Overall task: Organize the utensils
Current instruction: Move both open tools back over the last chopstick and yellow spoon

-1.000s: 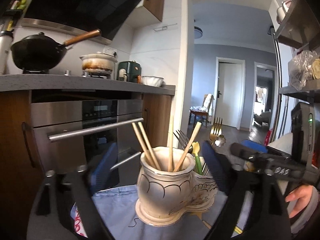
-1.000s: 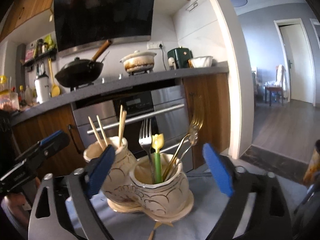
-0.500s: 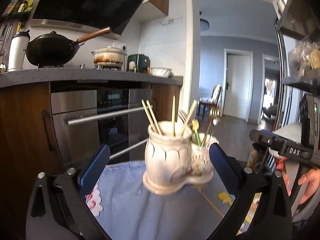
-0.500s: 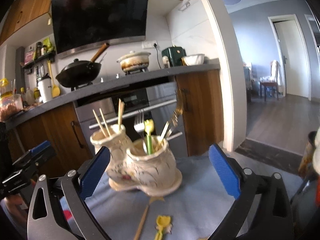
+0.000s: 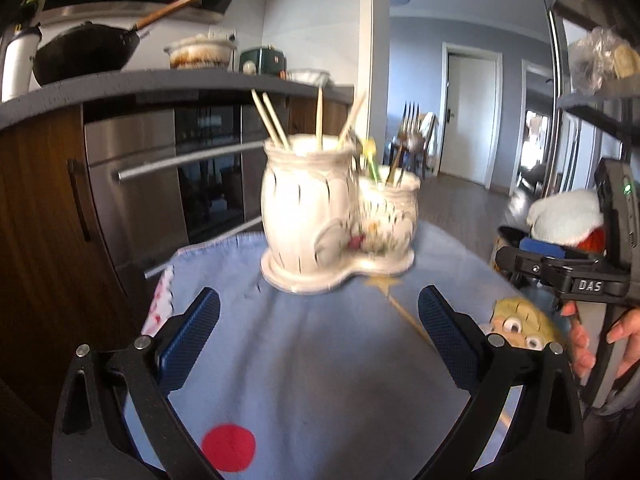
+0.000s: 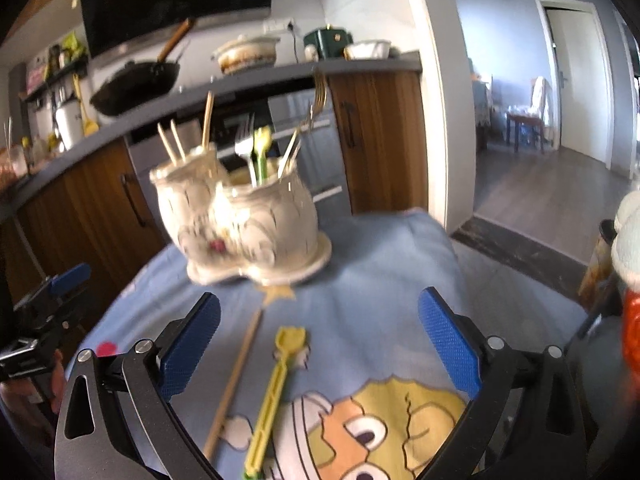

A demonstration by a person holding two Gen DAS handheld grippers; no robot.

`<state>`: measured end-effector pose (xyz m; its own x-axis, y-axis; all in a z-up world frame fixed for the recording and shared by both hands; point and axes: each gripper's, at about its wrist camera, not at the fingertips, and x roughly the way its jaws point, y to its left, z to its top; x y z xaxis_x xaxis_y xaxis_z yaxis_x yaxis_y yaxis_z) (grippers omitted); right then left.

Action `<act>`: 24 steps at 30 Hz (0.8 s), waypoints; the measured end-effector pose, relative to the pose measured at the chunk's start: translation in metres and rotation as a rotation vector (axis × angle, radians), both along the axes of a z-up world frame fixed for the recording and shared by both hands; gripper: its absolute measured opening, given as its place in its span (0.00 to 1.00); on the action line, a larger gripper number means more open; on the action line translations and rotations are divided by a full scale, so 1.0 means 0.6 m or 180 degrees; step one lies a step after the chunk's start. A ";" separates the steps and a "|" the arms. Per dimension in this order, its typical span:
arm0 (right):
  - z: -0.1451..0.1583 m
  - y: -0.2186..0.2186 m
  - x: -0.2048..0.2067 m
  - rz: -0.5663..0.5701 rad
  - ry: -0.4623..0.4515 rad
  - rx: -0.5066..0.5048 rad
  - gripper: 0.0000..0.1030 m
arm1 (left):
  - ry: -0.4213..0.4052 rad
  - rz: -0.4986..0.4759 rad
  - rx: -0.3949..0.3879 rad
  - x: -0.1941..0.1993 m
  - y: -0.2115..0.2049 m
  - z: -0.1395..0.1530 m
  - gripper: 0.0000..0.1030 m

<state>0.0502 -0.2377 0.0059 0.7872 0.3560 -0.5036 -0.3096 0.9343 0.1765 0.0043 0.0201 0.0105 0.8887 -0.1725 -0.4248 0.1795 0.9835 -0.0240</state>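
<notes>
A white ceramic double-pot utensil holder (image 5: 336, 220) stands on a blue cloth (image 5: 320, 360); it also shows in the right wrist view (image 6: 240, 220). One pot holds chopsticks (image 5: 272, 124), the other forks and a green-yellow utensil (image 6: 260, 152). On the cloth lie a wooden star-tipped stick (image 6: 240, 364) and a yellow-green utensil (image 6: 276, 388). My left gripper (image 5: 318, 340) is open and empty, back from the holder. My right gripper (image 6: 318, 344) is open and empty above the loose utensils.
A kitchen counter (image 5: 160, 84) with a wok (image 5: 84, 52), a pot and an oven (image 5: 192, 184) stands behind. A doorway (image 6: 576, 80) opens to the right. The cloth shows a cartoon print (image 6: 380, 432). The other gripper shows at the right (image 5: 576, 272).
Both grippers have pulled back and up from the holder, which now looks smaller. The stick and the yellow-green utensil on the cloth have come into the right wrist view.
</notes>
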 end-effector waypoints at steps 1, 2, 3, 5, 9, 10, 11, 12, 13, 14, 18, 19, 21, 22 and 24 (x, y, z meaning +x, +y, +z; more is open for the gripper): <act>-0.007 0.001 -0.003 0.0015 0.0030 -0.0051 0.95 | 0.0069 -0.0022 0.0017 0.004 -0.004 -0.010 0.95; -0.012 0.003 -0.004 0.0031 0.0060 -0.0094 0.95 | 0.0097 -0.0032 0.0024 0.005 -0.007 -0.015 0.95; -0.017 0.006 -0.003 0.0051 0.0102 -0.0134 0.95 | 0.0124 -0.0045 0.0036 0.006 -0.010 -0.021 0.95; -0.023 0.010 0.001 0.0084 0.0170 -0.0166 0.95 | 0.0182 -0.0044 0.0066 0.011 -0.014 -0.031 0.95; -0.033 0.023 0.004 0.0208 0.0275 -0.0246 0.93 | 0.0287 -0.0050 -0.0010 0.017 -0.010 -0.044 0.95; -0.035 0.028 0.004 0.0248 0.0291 -0.0275 0.92 | 0.0285 -0.0071 -0.0057 0.017 -0.008 -0.044 0.95; -0.036 0.033 0.003 0.0279 0.0305 -0.0311 0.89 | 0.0290 -0.0090 -0.0090 0.017 -0.006 -0.045 0.95; -0.039 0.039 0.000 0.0305 0.0326 -0.0364 0.85 | 0.0299 -0.0104 -0.0110 0.017 -0.005 -0.045 0.95; -0.042 0.043 -0.001 0.0311 0.0359 -0.0405 0.79 | 0.0307 -0.0123 -0.0133 0.017 -0.005 -0.045 0.95; -0.044 0.046 -0.001 0.0324 0.0386 -0.0427 0.74 | 0.0307 -0.0137 -0.0146 0.017 -0.004 -0.046 0.95; -0.053 0.058 -0.007 0.0462 0.0503 -0.0473 0.56 | 0.0339 -0.0178 -0.0167 0.018 -0.006 -0.048 0.95; -0.054 0.063 -0.008 0.0492 0.0515 -0.0497 0.52 | 0.0351 -0.0182 -0.0175 0.018 -0.005 -0.048 0.95; -0.057 0.069 -0.010 0.0541 0.0533 -0.0533 0.47 | 0.0357 -0.0186 -0.0197 0.019 -0.003 -0.049 0.95; -0.059 0.071 -0.010 0.0548 0.0543 -0.0541 0.42 | 0.0357 -0.0188 -0.0211 0.019 -0.003 -0.048 0.95; -0.062 0.072 -0.009 0.0551 0.0564 -0.0536 0.38 | 0.0359 -0.0189 -0.0217 0.019 -0.003 -0.048 0.95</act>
<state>0.0445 -0.1945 -0.0310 0.6167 0.3771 -0.6910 -0.4452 0.8910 0.0890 0.0159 0.0185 -0.0185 0.8233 -0.2554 -0.5069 0.2298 0.9666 -0.1138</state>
